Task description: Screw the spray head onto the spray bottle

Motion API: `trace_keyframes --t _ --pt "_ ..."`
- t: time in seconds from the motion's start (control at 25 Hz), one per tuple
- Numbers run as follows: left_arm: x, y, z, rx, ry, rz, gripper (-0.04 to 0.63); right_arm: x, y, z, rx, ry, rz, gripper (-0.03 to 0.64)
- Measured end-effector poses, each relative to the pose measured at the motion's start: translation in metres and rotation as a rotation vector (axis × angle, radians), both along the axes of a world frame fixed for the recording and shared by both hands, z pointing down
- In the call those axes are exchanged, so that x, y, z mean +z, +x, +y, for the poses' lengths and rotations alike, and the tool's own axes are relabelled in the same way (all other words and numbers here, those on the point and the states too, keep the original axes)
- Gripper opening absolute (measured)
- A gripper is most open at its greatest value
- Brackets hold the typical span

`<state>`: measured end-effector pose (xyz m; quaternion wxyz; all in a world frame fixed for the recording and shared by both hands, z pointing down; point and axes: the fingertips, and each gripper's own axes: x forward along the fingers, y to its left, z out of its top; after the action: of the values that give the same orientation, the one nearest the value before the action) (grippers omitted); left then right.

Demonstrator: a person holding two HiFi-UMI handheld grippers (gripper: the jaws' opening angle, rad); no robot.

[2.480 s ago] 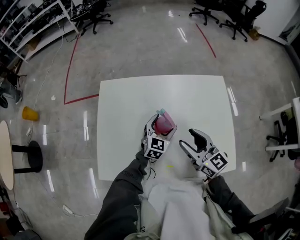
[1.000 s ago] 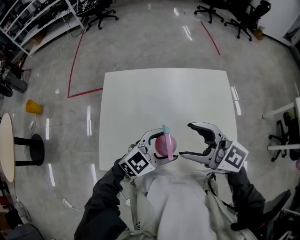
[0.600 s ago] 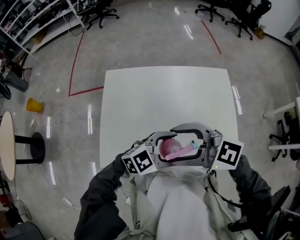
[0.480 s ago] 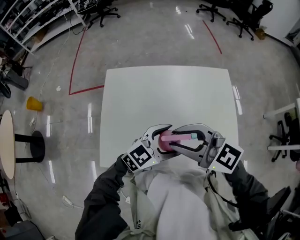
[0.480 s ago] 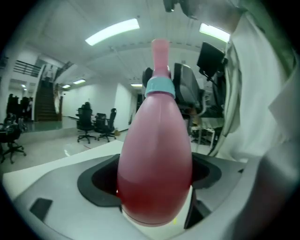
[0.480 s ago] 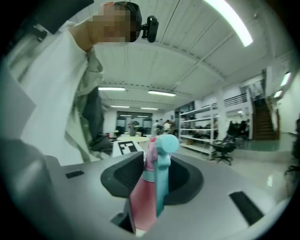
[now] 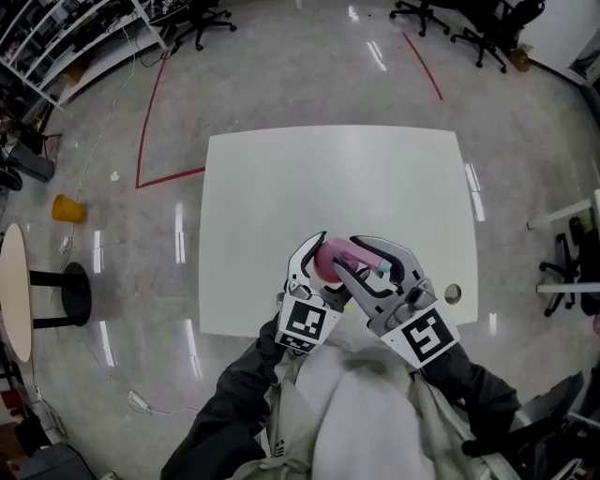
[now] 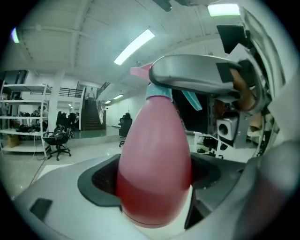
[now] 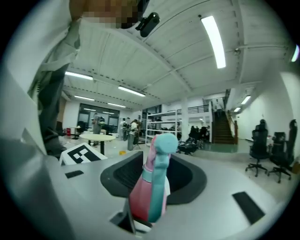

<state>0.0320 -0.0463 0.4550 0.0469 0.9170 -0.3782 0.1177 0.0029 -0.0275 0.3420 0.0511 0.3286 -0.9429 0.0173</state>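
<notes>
In the head view a pink spray bottle (image 7: 328, 255) is held over the near part of the white table (image 7: 281, 187), my left gripper (image 7: 326, 259) shut on its body. A teal and pink spray head (image 7: 380, 268) sits on the bottle's neck. My right gripper (image 7: 361, 262) comes from the lower right. Its jaws have just been closing and now press on the head. The left gripper view has the bottle (image 8: 154, 154) filling the jaws, with a right-gripper finger (image 8: 197, 72) across its top. In the right gripper view the spray head (image 9: 159, 159) stands between the pads.
A small round grey object (image 7: 453, 293) lies on the table near its right edge. Office chairs (image 7: 469, 19) stand on the floor beyond the table. A yellow object (image 7: 63, 208) and a round side table (image 7: 9, 291) are at the left. Red tape (image 7: 150, 122) marks the floor.
My right gripper came in from the right and its wide jaws closed around the spray head. My left gripper swung with the bottle from pointing right to pointing away from me.
</notes>
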Motion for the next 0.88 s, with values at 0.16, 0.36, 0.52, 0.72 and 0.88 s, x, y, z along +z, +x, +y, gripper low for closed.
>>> trace_keyframes --t 0.16,0.36,0.52,0.72,0.88 --pt "0.006 -0.008 0.003 0.023 -0.014 -0.006 0.433 0.004 0.006 0.016 -0.228 -0.037 -0.027 0.183" --pt "0.015 -0.019 -0.006 -0.051 -0.059 -0.023 0.433 0.017 0.020 0.022 -0.223 -0.052 0.021 0.183" --pt "0.020 -0.017 -0.008 -0.065 -0.097 -0.046 0.433 0.017 -0.002 0.044 -0.292 -0.066 0.016 0.181" --pt "0.015 0.000 0.004 0.046 -0.072 -0.036 0.433 0.015 0.004 0.059 -0.366 -0.097 -0.026 0.181" --pt "0.004 0.004 0.028 0.255 -0.059 0.026 0.433 0.004 0.031 0.038 -0.366 -0.090 -0.100 0.205"
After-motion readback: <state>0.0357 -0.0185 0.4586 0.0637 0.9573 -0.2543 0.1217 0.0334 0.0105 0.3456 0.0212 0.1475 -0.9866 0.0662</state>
